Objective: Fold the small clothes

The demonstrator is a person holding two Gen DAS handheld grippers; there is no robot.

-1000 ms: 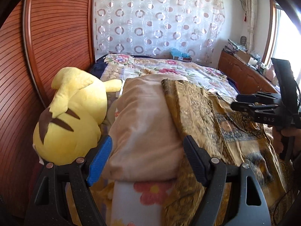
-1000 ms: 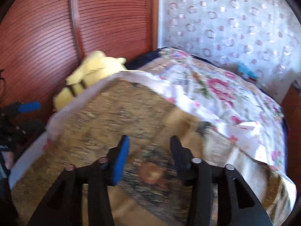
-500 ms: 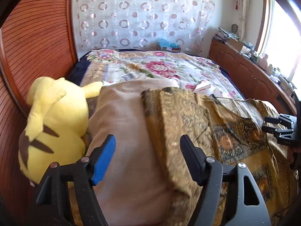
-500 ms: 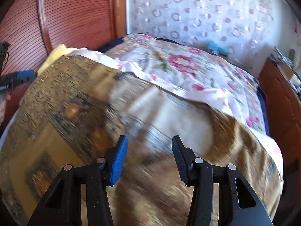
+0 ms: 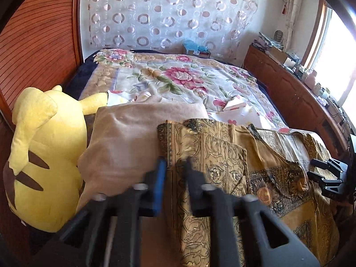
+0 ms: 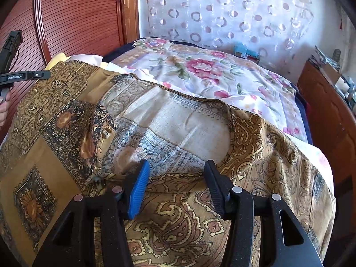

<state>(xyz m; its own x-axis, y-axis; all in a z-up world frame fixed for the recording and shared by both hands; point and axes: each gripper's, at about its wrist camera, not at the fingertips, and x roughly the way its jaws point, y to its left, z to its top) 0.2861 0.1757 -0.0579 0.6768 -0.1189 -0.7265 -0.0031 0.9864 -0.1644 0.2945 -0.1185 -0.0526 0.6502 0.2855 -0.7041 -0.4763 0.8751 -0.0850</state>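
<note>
Garment point(image 5: 207, 155) edge sits between left claw point(image 5: 174, 173) fingers.

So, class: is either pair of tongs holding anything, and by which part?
Right tongs are open, holding nothing. Left tongs are nearly shut around the gold patterned garment's folded side edge; blur hides whether it is gripped.

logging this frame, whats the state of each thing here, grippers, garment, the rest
left gripper: fingers nearly shut at the garment's folded edge, blurred, grip unclear
right gripper: open, over the garment
gold patterned garment: spread on the bed, left part folded over, pale inside showing
beige pillow: lying under the garment's left edge
yellow plush toy: lying beside the pillow
floral bedspread: spread flat
</note>
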